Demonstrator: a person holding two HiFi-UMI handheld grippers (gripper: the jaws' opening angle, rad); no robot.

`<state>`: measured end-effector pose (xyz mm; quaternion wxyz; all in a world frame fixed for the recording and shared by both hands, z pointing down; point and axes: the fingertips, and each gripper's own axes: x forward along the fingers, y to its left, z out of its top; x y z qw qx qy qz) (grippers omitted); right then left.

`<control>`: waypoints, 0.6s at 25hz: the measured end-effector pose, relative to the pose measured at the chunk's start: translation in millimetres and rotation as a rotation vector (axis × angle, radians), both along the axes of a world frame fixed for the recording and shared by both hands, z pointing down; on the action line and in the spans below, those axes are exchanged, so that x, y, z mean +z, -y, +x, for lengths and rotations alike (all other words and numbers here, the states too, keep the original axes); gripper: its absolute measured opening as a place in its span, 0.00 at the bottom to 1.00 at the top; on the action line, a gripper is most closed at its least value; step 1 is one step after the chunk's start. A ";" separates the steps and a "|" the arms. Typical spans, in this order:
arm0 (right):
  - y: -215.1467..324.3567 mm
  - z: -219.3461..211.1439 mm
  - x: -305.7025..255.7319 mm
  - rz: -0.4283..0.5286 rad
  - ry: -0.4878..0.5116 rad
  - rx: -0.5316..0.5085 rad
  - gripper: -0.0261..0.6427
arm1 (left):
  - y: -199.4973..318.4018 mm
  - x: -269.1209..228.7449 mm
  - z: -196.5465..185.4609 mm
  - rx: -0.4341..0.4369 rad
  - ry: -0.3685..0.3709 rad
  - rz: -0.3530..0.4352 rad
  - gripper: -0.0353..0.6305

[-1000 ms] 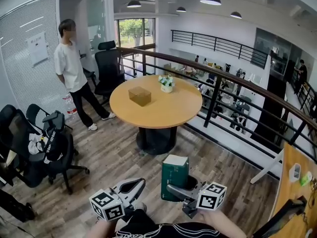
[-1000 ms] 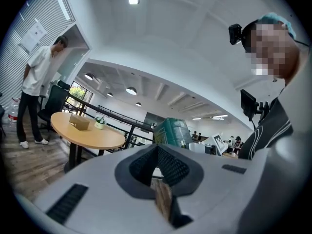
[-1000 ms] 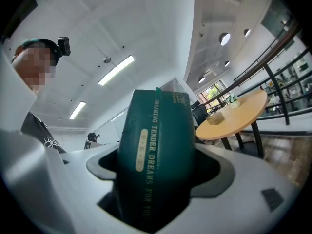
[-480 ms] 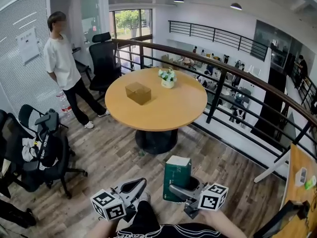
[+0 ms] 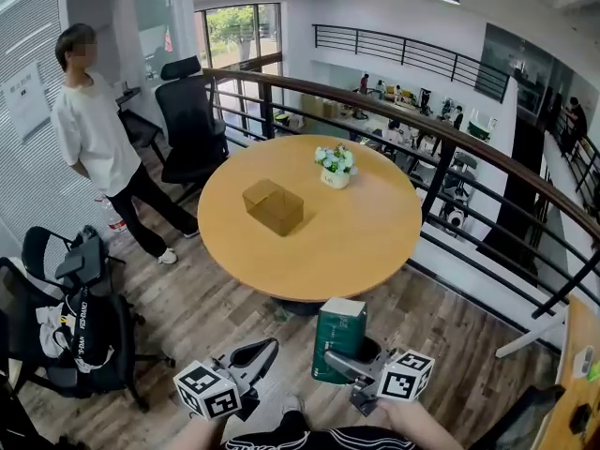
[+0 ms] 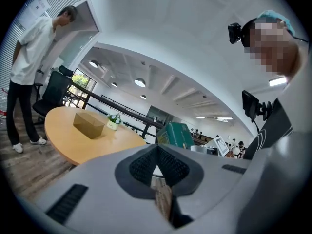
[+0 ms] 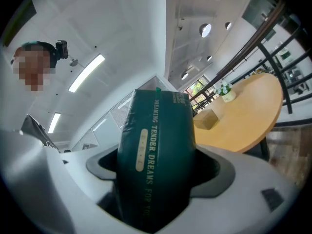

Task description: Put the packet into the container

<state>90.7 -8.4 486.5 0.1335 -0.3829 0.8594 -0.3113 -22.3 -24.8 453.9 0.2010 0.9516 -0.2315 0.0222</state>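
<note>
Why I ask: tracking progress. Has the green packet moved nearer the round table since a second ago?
Yes. The packet, gripped by the right gripper, has come nearer the table: its top now nearly reaches the table's near edge.

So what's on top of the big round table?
A brown box and a little pot of white flowers sit on the table. The box's flaps look shut, so its inside is hidden.

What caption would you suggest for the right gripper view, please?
Right gripper shut on a dark green packet, with the round wooden table and cardboard box beyond.
</note>
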 end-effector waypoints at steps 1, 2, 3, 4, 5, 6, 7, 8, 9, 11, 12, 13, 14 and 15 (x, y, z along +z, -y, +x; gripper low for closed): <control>13.5 -2.5 -1.5 0.000 -0.004 0.002 0.67 | 15.0 -1.9 -2.7 -0.001 -0.002 -0.005 0.06; 26.2 -4.4 -2.3 -0.001 -0.011 0.004 0.67 | 28.7 -3.1 -5.0 0.001 -0.005 -0.008 0.06; 38.0 -5.7 -2.6 -0.002 -0.019 0.007 0.67 | 40.8 -3.6 -6.6 0.005 -0.009 -0.007 0.06; 48.9 -6.6 -2.6 -0.003 -0.027 0.011 0.67 | 51.2 -3.4 -7.5 0.012 -0.011 -0.004 0.06; 58.9 -7.8 -2.9 -0.003 -0.035 0.016 0.67 | 60.5 -3.1 -8.4 0.019 -0.011 0.001 0.06; 68.4 -9.1 -3.9 -0.001 -0.044 0.019 0.67 | 69.2 -3.1 -9.7 0.023 -0.010 0.007 0.06; 77.1 -10.4 -6.0 0.002 -0.053 0.021 0.67 | 77.7 -3.7 -11.2 0.025 -0.011 0.014 0.06; 84.4 -11.5 -9.1 0.006 -0.062 0.023 0.67 | 85.5 -4.9 -12.5 0.026 -0.014 0.019 0.06; 89.8 -12.5 -12.2 0.010 -0.072 0.024 0.67 | 92.1 -6.4 -13.6 0.027 -0.019 0.023 0.06; 95.9 -15.2 -16.5 0.014 -0.092 0.021 0.67 | 102.2 -8.7 -16.2 0.029 -0.027 0.032 0.06; 98.0 -16.5 -18.1 0.017 -0.104 0.018 0.67 | 106.5 -9.6 -18.1 0.026 -0.030 0.036 0.06; 100.0 -17.6 -20.0 0.022 -0.113 0.015 0.67 | 110.2 -10.7 -19.9 0.022 -0.035 0.039 0.06; 102.0 -18.2 -22.3 0.029 -0.120 0.013 0.67 | 113.1 -12.4 -21.3 0.017 -0.041 0.042 0.06; 104.0 -18.4 -24.7 0.035 -0.122 0.012 0.67 | 115.3 -14.5 -21.8 0.015 -0.046 0.045 0.06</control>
